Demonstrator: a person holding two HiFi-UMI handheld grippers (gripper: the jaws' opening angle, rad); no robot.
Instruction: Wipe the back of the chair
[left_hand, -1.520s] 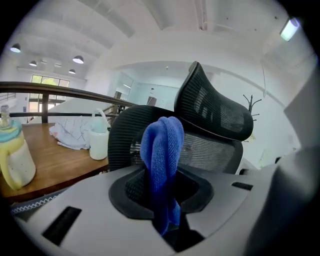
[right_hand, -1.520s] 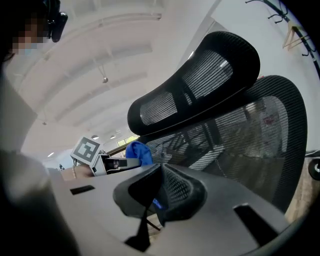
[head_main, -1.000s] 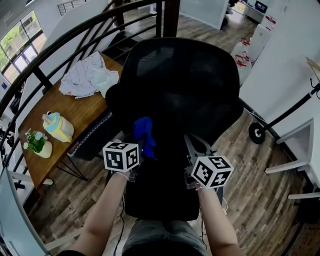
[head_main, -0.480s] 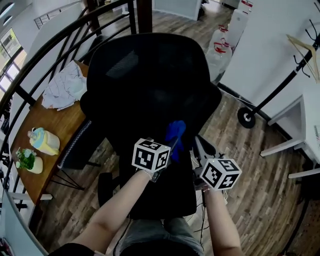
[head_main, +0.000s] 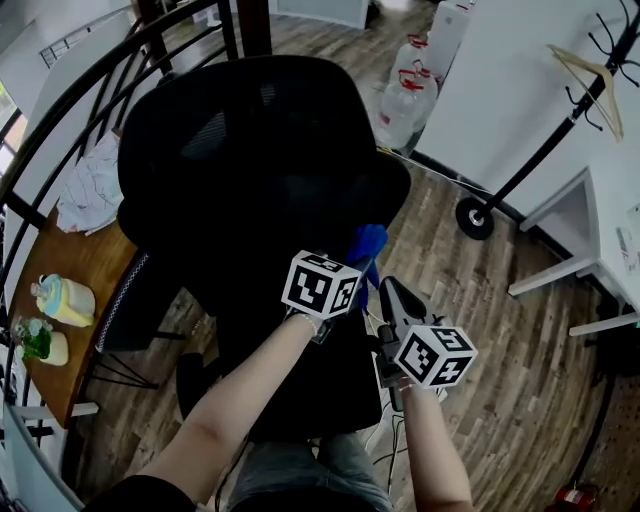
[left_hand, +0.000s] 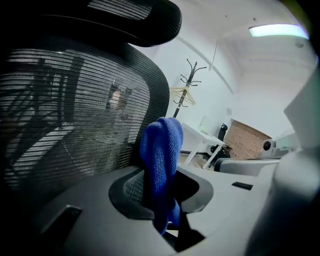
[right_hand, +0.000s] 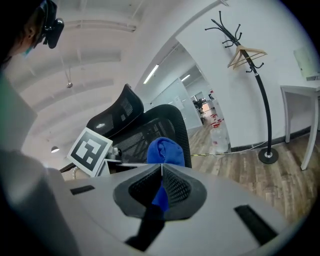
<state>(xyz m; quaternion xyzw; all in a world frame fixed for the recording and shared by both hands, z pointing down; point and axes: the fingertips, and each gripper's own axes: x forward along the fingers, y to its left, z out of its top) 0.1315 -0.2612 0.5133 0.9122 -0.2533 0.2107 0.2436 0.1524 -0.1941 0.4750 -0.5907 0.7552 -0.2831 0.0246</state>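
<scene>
The blue cloth (head_main: 366, 245) is pinched firmly in the left gripper (head_main: 352, 280), and in the left gripper view it is seen bunched upright between the jaws, with the folded top pressed to the dark mesh. Contact is being made at the right edge of the chair back (head_main: 250, 150), low down, where the backrest narrows towards the seat. The right gripper (head_main: 392, 292) is held just beside the left, off the chair's right edge. Its jaws are pressed together tip to tip. Nothing can be seen clamped in them, and the cloth shows only beyond them in the right gripper view.

The wipe is judged to be under way rather than finished. One small patch at the lower right edge is covered by the cloth at this instant, while the broad middle of the mesh, the left edge and the headrest (head_main: 215, 95) lie well apart from it. No streak, damp mark or dust line can be made out on the black mesh, so which areas are already clean cannot be told. On this evidence, most of the surface has to be counted as still open.
</scene>
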